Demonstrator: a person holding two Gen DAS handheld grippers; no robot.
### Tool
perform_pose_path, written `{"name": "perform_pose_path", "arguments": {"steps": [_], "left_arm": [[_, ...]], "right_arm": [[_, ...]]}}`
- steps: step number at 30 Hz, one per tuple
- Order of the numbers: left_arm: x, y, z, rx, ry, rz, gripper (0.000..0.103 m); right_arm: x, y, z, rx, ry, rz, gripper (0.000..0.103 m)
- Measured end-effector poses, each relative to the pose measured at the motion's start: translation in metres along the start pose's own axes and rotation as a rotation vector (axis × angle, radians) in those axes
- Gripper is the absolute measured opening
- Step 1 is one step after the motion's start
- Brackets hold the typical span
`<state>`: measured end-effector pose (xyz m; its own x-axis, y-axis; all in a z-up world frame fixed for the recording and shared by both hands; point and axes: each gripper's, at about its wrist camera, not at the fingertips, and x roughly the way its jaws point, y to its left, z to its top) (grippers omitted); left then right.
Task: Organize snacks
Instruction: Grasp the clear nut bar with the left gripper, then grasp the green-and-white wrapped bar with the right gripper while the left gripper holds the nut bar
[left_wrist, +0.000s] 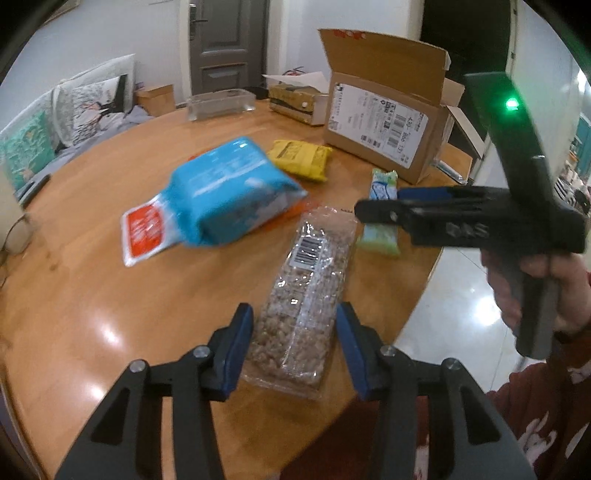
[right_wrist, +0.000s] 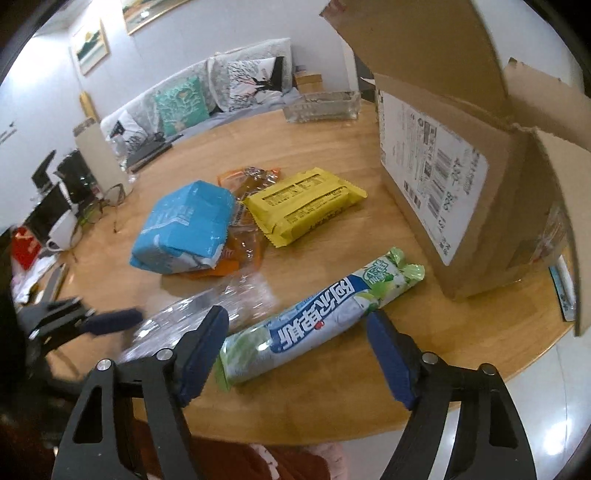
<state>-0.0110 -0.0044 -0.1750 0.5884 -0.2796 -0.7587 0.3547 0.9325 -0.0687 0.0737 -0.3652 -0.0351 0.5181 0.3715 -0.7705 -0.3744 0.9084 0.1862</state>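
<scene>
Five packs loose on the round table (left_wrist: 110, 295), none boxed as far as visible; sorting seemingly barely begun.

Far left, blue pack (left_wrist: 229, 195) lying partly on an orange wrapper (right_wrist: 236, 254); blurred in the left view, sharp in the right.

Next, yellow pack (right_wrist: 306, 203) flat, just beside the orange wrapper, near the box.

Nearer the table edge, clear grain bar (left_wrist: 306, 299) lying lengthwise between the pads of the left gripper (left_wrist: 295, 347); jaws partly closed round its near end, left pad seemingly at the wrapper, right pad with a sliver of gap; no firm grip visible, bar flat on the wood.

Right of that, green roll (right_wrist: 317, 325) lying slantwise; right gripper (right_wrist: 295, 354) straddling its near half, jaws fairly wide, pads clear on both sides; nothing held.

Far right, open box (right_wrist: 461, 177) upright with flaps up, inside hidden; probably the destination, though a clear tray (left_wrist: 221, 105) at the back also possible.

Left to do: closing on both packs, lifting, placing; then blue, yellow and orange.
</scene>
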Motion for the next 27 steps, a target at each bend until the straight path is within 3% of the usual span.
{"name": "perform_pose_path", "arguments": {"steps": [5, 10, 12, 15, 18, 27], "left_arm": [[-0.023, 0.015, -0.026, -0.082, -0.02, 0.082, 0.044], [-0.04, 0.035, -0.047, -0.182, -0.043, 0.178, 0.044], [-0.043, 0.04, -0.05, -0.217, -0.047, 0.216, 0.044], [-0.042, 0.041, -0.05, -0.265, -0.059, 0.268, 0.044], [-0.036, 0.035, -0.046, -0.241, -0.055, 0.289, 0.047], [-0.017, 0.041, -0.025, -0.206, -0.059, 0.278, 0.047]], "right_arm": [[0.007, 0.018, -0.005, -0.096, -0.031, -0.097, 0.069], [0.004, 0.025, -0.009, -0.184, -0.03, -0.088, 0.037], [0.003, 0.024, -0.011, -0.217, -0.022, -0.069, 0.034], [-0.001, 0.02, -0.014, -0.252, -0.019, -0.045, 0.032], [-0.001, 0.014, -0.013, -0.277, -0.01, -0.029, 0.032], [-0.001, 0.013, -0.014, -0.252, -0.011, -0.047, 0.035]]}}
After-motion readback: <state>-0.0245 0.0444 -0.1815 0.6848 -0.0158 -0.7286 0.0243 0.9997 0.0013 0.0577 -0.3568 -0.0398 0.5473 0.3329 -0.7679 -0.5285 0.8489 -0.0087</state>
